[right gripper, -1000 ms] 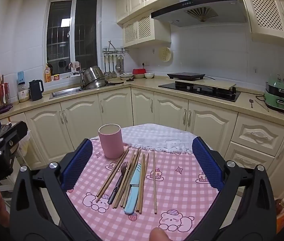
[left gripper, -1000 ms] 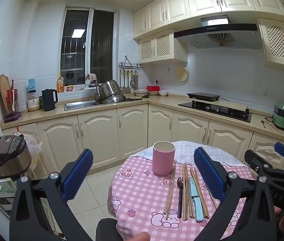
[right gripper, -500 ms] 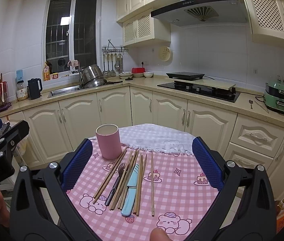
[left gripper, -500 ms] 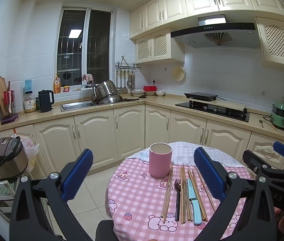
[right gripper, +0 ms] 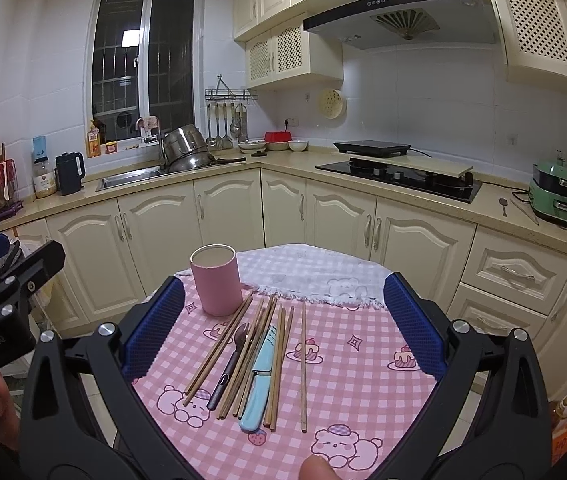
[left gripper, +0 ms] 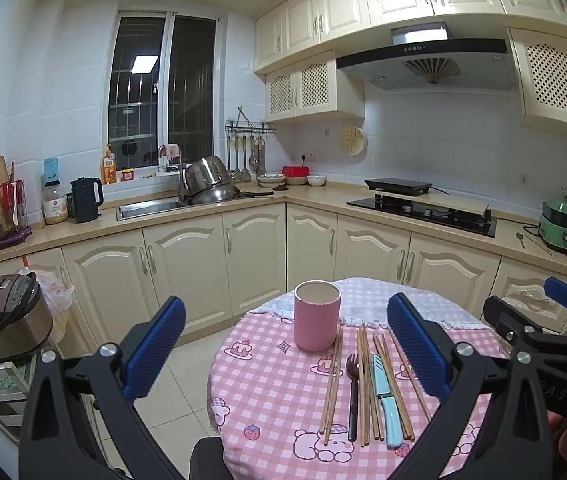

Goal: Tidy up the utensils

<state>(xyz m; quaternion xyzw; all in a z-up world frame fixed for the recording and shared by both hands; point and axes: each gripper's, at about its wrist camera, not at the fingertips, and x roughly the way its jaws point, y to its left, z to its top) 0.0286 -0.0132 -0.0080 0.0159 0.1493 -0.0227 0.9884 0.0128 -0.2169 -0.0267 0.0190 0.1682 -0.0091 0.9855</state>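
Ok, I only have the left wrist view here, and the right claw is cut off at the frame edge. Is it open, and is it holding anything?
Observer: The right wrist view shows the right claw wide open with nothing between its fingers. It is above the utensils, touching none.
Operator: From my side the sticks to the right of the knife run behind a finger. Is any of them clear of the pile?
Observer: Yes. One chopstick lies alone, right of the blue knife, with bare pink checked tablecloth between it and the rest.
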